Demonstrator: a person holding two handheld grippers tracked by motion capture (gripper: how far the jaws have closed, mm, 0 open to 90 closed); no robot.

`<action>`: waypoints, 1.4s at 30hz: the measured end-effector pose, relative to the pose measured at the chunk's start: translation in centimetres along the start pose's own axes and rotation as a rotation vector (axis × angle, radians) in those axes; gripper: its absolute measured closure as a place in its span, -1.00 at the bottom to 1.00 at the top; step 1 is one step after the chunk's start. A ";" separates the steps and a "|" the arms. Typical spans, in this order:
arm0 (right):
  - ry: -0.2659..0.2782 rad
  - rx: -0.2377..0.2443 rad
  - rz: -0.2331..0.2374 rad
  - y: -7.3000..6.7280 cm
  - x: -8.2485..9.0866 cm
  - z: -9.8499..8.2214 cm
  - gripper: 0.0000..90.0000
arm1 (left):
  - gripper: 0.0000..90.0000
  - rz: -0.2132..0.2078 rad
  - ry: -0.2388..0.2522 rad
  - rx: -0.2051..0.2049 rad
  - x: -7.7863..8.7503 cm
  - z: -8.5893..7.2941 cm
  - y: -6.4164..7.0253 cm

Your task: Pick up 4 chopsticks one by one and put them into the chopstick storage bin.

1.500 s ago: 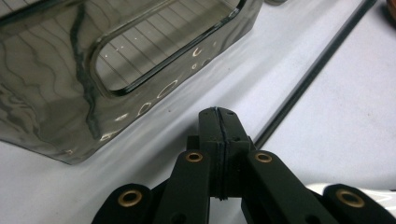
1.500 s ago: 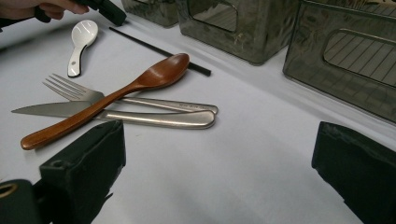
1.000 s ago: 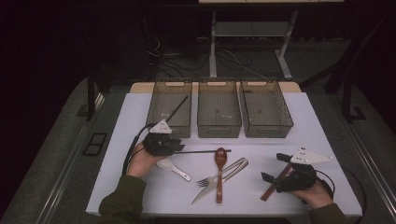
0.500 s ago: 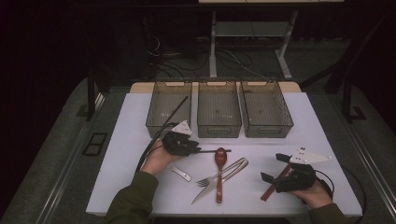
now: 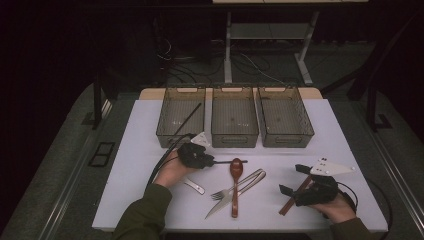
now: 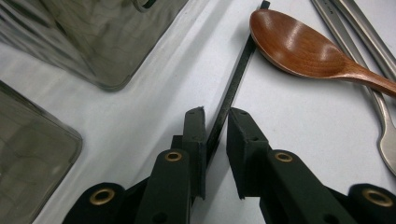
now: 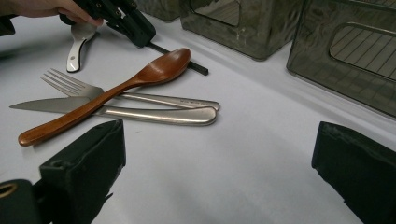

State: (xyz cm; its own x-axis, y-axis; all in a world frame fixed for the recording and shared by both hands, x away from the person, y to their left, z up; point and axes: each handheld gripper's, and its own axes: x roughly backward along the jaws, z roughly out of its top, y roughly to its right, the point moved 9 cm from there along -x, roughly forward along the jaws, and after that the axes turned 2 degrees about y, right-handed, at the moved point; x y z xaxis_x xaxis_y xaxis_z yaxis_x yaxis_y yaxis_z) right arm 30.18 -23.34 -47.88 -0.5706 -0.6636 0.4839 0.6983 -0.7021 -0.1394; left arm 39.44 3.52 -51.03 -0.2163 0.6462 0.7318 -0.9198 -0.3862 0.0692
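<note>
Left gripper view: my left gripper (image 6: 215, 122), angled down mid-frame, has just been closing around the black chopstick (image 6: 233, 88).

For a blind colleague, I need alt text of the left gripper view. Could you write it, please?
The left gripper has been closing its two black jaws around a thin black chopstick that lies on the white table. The stick's far end runs under a wooden spoon; a fork and two smoky plastic bins are nearby.
</note>
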 end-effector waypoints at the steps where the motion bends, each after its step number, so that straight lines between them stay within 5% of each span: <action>1: 0.000 0.000 0.000 0.0 0.0 0.0 -0.93 | 0.72 0.002 0.000 0.004 0.0 0.0 0.0; 6: -0.001 0.001 -0.001 0.0 0.0 0.0 -0.93 | 0.79 0.021 -0.006 -0.011 0.0 0.0 0.0; 29: 0.001 -0.001 0.002 0.0 0.0 0.0 -0.93 | 0.90 -0.017 0.019 -0.046 0.0 0.0 0.4; 42: -0.001 -0.006 0.000 0.0 0.1 0.0 -0.93 | 0.91 0.030 0.046 -0.081 0.8 0.5 -0.1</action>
State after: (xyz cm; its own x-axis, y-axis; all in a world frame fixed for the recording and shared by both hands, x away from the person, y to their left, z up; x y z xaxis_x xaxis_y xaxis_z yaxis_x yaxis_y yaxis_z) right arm 30.14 -23.37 -47.86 -0.5698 -0.6636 0.4848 0.6958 -0.7034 -0.1450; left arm 39.55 3.80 -50.12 -0.2568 0.6655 0.7008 -0.9360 -0.3520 -0.0086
